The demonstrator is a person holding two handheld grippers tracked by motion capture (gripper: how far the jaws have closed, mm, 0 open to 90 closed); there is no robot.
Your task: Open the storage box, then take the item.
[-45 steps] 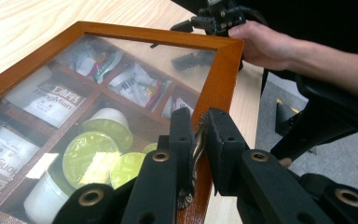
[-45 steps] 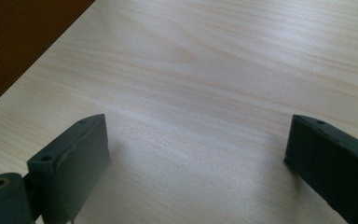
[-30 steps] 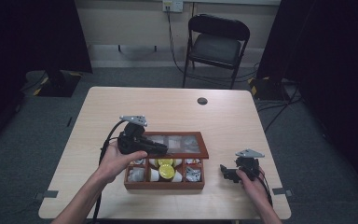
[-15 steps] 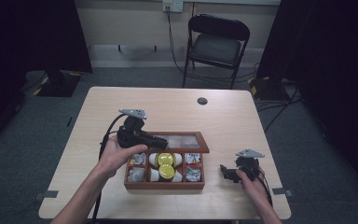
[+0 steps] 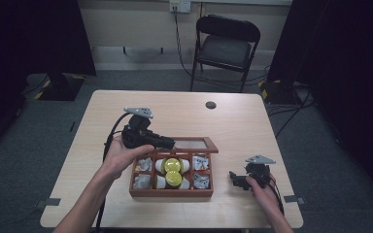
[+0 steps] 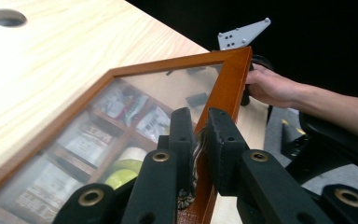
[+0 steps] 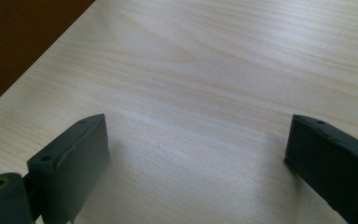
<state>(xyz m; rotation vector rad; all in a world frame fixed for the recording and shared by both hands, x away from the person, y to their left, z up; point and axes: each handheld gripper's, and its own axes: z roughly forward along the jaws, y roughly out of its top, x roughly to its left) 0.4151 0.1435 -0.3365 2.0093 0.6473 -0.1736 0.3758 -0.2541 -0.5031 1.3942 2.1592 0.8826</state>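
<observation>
The wooden box [image 5: 171, 190] is sitting on the table [image 5: 252, 131] near the person's edge, and everything else is placed here relative to it. Its glass-paned lid [image 6: 177, 88] is standing partly raised over the box's far side, hinged along the far edge. The left gripper [image 6: 198, 140] is reaching in from the box's left-far corner, its 2 black jaws drawn narrow and clamping the lid's wooden frame edge between them. In the high view the left gripper [image 5: 148, 138] is sitting just above the box's left-far corner, with the left hand [image 5: 121, 155] wrapping it from the box's left.

Inside the box, 2 yellow-capped jars [image 5: 173, 171] are lying in the middle compartments, with small packets [image 5: 200, 162] filling the compartments on either side.

The right gripper [image 5: 240, 179] is resting on the table just to the right of the box, apart from it, held by the right hand [image 5: 264, 187]. In the right gripper view its jaws are standing wide apart over bare wood, gripping nothing, with the dark side of the box at the upper left.

A small dark hole [image 5: 211, 105] is showing in the table well beyond the box.
</observation>
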